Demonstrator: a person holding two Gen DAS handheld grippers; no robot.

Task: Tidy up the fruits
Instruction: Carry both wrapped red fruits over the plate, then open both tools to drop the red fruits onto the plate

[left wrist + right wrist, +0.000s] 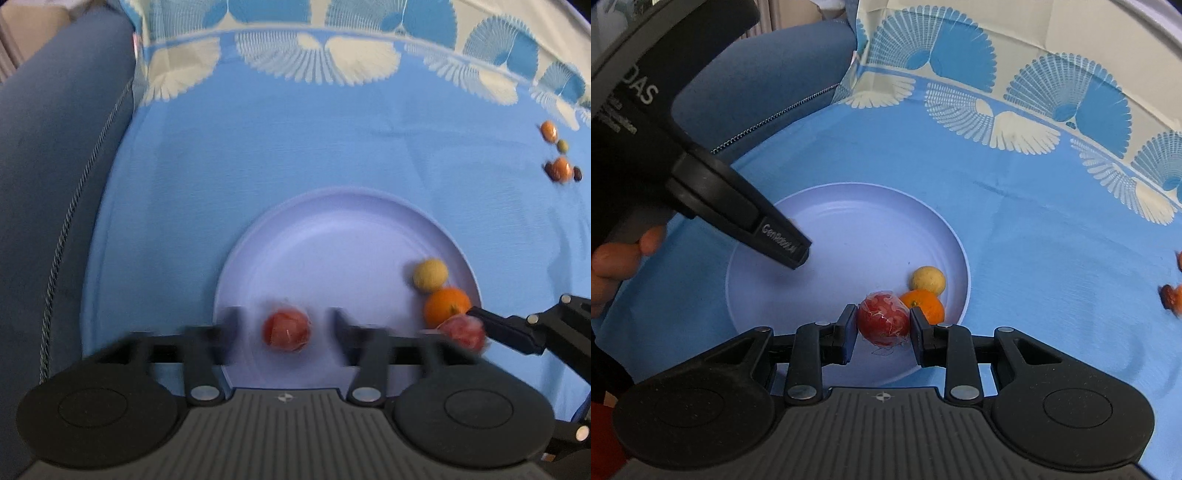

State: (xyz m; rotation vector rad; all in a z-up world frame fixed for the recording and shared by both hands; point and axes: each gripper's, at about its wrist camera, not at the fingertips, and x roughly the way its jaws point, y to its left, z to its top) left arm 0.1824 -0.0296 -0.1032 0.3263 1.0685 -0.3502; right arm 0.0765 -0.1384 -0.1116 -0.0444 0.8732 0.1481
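Blue cloth [1034, 240] with a fan-print border covers the surface; a blue sofa [55, 184] sits far left.

Pale plate [849, 206] carries a yellow fruit [928, 280] and an orange [925, 306], touching each other at the right rim. Right tool [882, 328] brackets a wrapped red fruit [884, 319] just beside the orange; both pads appear in contact, so I judge it gripped, low over the near part of the plate.

Left tool [284, 328] is wide open around a second red fruit [286, 329], gaps on both sides, nothing held. That view is motion-blurred.

More fruits [559, 155] lie loose on the cloth, far right, well apart from the plate.

Step in hand, as judged: depositing red fruits on the plate. To do well: open only once the fruit rests on the plate, then lift straight away, so the round fruit does not roll or nudge the orange.
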